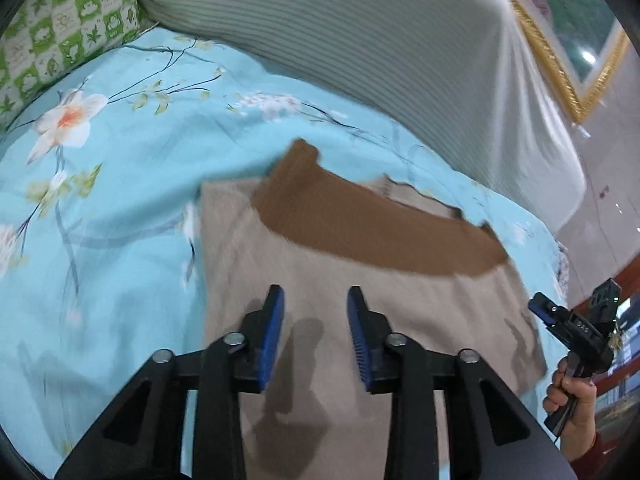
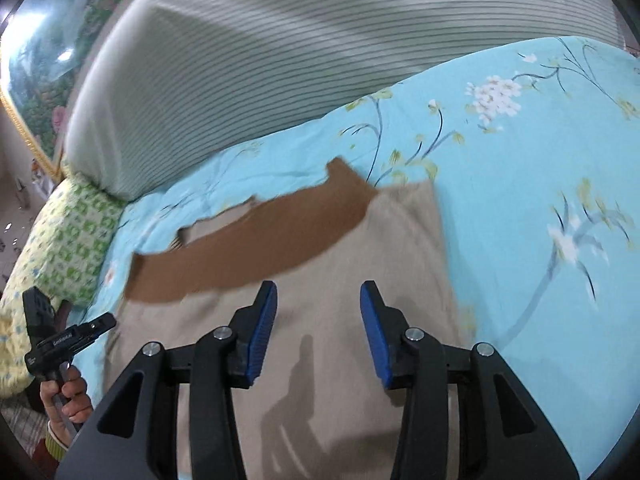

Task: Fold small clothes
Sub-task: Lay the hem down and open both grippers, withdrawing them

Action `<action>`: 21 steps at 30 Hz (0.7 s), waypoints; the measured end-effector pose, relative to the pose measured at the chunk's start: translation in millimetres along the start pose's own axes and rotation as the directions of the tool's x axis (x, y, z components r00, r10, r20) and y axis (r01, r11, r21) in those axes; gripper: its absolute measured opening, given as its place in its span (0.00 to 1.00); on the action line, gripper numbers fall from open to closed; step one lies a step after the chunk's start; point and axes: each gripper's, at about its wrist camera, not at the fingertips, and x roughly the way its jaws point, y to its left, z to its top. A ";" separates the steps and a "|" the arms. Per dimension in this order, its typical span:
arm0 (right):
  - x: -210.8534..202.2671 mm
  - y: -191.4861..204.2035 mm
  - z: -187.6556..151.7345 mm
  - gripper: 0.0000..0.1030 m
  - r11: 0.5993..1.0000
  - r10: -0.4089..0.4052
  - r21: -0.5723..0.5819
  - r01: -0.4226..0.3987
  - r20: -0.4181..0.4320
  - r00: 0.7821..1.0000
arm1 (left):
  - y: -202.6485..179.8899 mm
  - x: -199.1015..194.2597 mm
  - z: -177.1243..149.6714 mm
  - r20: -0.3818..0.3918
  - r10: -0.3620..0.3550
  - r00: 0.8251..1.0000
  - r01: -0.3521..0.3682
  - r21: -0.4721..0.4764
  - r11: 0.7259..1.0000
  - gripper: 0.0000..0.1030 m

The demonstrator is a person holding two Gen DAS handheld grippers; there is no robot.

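A small beige garment with a brown band across its far end lies flat on a light blue flowered bedspread. My left gripper hovers above the beige cloth, open, nothing between its blue pads. My right gripper also hangs over the beige cloth, open and empty. In the left wrist view the right gripper shows at the right edge, held by a hand. In the right wrist view the left gripper shows at the lower left, held by a hand.
A large grey striped pillow lies behind the garment. A green and white patterned cushion sits beside it. A gold-framed picture leans at the bed's end.
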 end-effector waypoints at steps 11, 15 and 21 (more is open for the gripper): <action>-50.0 21.6 -79.5 0.47 0.999 0.046 0.028 -0.046 -0.019 0.999 | -25.5 -53.2 -94.6 -0.049 -0.109 0.993 0.104 -0.091 0.990 0.41; -57.3 30.6 -107.3 0.48 0.999 0.047 0.030 -0.046 -0.029 0.998 | -32.6 -57.4 -129.7 -0.085 -0.121 0.989 0.112 -0.098 0.989 0.41; -64.1 46.6 -146.0 0.48 0.999 0.041 -0.005 -0.041 -0.064 0.997 | -27.7 -58.8 -161.4 -0.129 -0.111 0.985 0.095 -0.127 0.987 0.45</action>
